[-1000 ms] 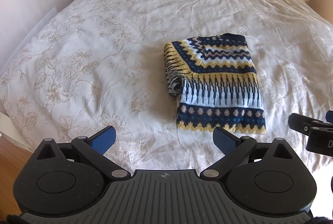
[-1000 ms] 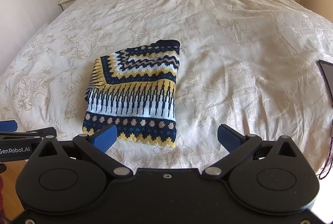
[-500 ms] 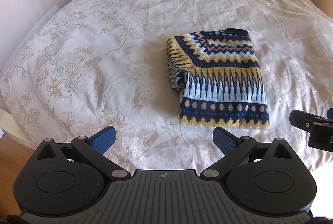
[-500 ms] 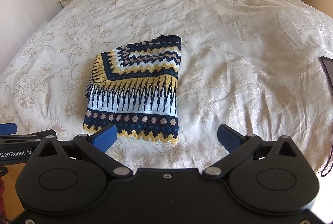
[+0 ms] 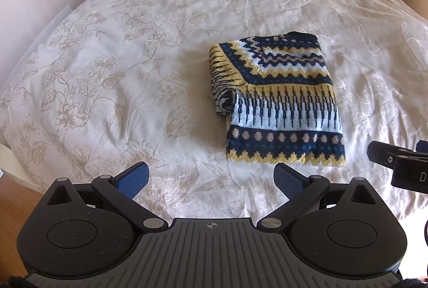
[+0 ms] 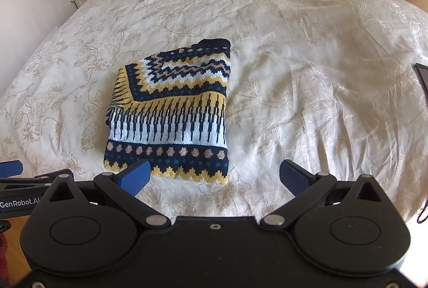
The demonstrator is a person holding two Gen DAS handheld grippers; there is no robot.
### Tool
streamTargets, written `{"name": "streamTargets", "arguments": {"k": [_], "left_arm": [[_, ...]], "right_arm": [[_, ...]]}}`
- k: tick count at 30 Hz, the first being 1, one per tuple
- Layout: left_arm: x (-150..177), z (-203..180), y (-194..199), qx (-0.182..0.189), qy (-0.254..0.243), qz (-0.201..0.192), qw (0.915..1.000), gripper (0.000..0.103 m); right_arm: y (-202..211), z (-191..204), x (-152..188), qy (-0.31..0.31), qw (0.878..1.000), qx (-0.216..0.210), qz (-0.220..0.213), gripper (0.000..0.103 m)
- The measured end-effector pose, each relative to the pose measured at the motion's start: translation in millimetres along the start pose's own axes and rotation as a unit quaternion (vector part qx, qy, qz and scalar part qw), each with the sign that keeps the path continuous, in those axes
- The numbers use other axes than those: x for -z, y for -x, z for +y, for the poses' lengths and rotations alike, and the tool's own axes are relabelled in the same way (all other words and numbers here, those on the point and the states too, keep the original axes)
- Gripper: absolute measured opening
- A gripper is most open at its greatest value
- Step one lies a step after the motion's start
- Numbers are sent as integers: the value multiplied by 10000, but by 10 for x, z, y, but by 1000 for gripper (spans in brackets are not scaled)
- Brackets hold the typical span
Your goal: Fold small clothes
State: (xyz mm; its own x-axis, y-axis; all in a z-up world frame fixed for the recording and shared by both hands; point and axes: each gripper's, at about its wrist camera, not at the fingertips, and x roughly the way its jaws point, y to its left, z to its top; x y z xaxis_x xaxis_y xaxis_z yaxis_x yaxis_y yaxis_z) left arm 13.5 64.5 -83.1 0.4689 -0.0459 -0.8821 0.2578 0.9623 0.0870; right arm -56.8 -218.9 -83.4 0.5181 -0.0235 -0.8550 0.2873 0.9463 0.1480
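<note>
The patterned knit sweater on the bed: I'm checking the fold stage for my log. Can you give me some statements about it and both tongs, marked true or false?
1. The navy, yellow and white patterned knit sweater lies folded on the cream floral bedspread. True.
2. The left tongs are shut on the sweater. False: open, holding nothing.
3. The right tongs are open. True.
4. A red mug stands on the sweater. False: nothing rests on it.
5. The sweater hangs off the bed's edge. False: it lies wholly on the bedspread.

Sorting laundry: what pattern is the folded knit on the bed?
Navy, yellow, white zigzag-banded knit sweater; right wrist view.
</note>
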Motion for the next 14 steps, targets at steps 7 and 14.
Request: {"name": "streamTargets", "arguments": {"k": [7,14], "left_arm": [[-22,-25,-51,15,-39,58,10000,101],[-57,-31,-86,42,-37,79,10000,101]], "right_arm": [[-56,-17,-13,-55,9999,-19,89,102],[-113,-1,-40,-48,9999,-32,147,102]]}}
